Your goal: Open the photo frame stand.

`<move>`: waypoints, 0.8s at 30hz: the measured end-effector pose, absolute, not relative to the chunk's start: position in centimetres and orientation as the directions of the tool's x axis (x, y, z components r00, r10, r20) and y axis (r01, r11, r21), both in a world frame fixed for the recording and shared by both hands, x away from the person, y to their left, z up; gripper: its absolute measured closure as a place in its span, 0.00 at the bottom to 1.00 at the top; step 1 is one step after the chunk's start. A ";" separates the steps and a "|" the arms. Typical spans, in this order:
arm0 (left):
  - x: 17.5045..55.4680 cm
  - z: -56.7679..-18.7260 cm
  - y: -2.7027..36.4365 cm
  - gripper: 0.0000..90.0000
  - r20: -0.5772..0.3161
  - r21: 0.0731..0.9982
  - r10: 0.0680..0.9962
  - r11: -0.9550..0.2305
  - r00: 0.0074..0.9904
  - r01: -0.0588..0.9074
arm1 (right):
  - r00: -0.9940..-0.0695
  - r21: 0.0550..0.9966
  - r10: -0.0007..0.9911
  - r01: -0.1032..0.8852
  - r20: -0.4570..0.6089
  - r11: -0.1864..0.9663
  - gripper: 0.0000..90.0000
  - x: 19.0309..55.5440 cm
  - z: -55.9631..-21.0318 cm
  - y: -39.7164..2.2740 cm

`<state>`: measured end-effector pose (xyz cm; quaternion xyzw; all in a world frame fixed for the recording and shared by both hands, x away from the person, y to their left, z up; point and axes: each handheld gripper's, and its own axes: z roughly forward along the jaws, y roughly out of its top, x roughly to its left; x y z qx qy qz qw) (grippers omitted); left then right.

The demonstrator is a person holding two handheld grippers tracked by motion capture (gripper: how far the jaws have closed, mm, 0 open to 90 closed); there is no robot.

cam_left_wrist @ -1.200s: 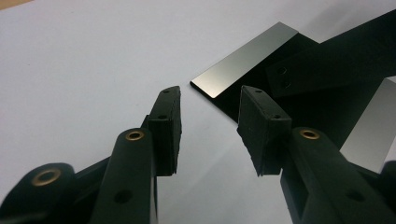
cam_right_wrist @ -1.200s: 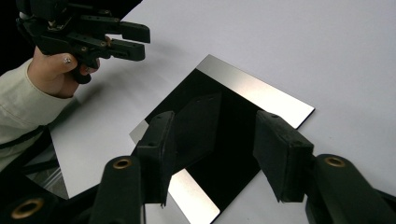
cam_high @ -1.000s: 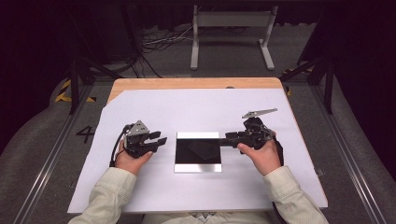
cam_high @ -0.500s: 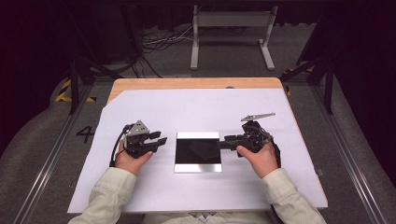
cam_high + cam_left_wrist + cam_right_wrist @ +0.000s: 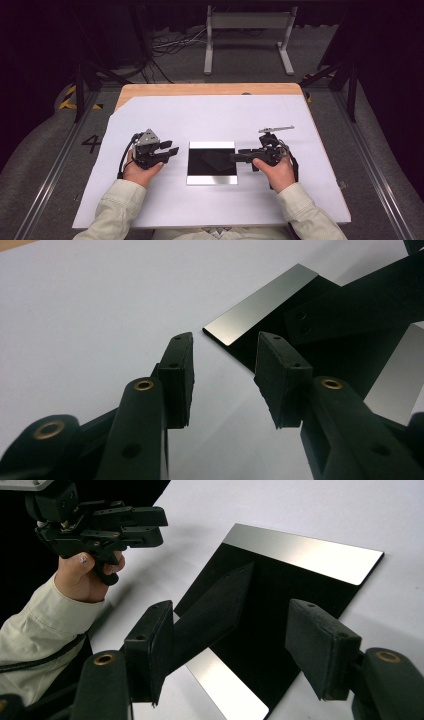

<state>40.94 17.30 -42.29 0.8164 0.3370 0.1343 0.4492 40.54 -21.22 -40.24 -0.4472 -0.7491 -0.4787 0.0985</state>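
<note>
Left gripper [image 5: 170,149]: jaws stand well apart with nothing between them; they point toward the near left edge of the plate, tips just short of it.
Right gripper [image 5: 236,156]: jaws have just been opening and now gape wide, nothing clamped; their tips reach over the right edge of the plate, and from the right gripper view [image 5: 235,650] the plate lies straight ahead between and beyond the two jaws.
Plate [image 5: 212,162]: flat black square with bright silver bands along two opposite edges, lying on the white sheet between the two pairs of jaws; held by neither.
White sheet [image 5: 210,117]: covers the tabletop [image 5: 200,89] under both grippers.
Hands: the left hand [image 5: 141,170] and the right hand [image 5: 274,172] each grasp a gripper from behind.
</note>
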 end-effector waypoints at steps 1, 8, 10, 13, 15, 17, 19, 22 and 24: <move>40.9 -42.3 17.3 0.66 -0.084 0.824 0.671 -0.369 0.737 0.430 | -0.575 0.624 0.576 0.769 0.581 0.138 0.40 40.5 -40.3 -21.2; 41.0 -42.3 17.3 0.66 -0.078 0.825 0.671 -0.372 0.737 0.426 | -0.548 0.593 0.560 0.796 0.622 0.121 0.40 40.6 -40.8 -20.9; 41.0 -42.3 17.3 0.66 -0.077 0.824 0.671 -0.373 0.737 0.426 | -0.544 0.586 0.555 0.801 0.629 0.120 0.40 40.6 -40.9 -20.8; 41.0 -42.3 17.3 0.66 -0.076 0.824 0.670 -0.374 0.738 0.425 | -0.544 0.579 0.541 0.806 0.642 0.124 0.40 40.6 -41.1 -20.5; 41.0 -42.4 17.2 0.66 -0.078 0.824 0.671 -0.373 0.738 0.426 | -0.542 0.575 0.537 0.809 0.646 0.123 0.40 40.6 -41.2 -20.3; 41.0 -42.4 17.3 0.66 -0.076 0.824 0.671 -0.375 0.738 0.426 | -0.539 0.569 0.529 0.813 0.655 0.123 0.39 40.6 -41.4 -20.1; 41.0 -42.4 17.3 0.66 -0.076 0.824 0.670 -0.375 0.738 0.425 | -0.539 0.566 0.522 0.815 0.661 0.124 0.39 40.6 -41.6 -19.9; 41.0 -42.4 17.3 0.66 -0.078 0.823 0.672 -0.373 0.737 0.428 | -0.536 0.559 0.510 0.820 0.673 0.123 0.40 40.6 -41.7 -19.5; 41.0 -42.4 17.2 0.66 -0.081 0.822 0.673 -0.373 0.736 0.431 | -0.533 0.552 0.503 0.824 0.680 0.126 0.41 40.6 -41.8 -19.3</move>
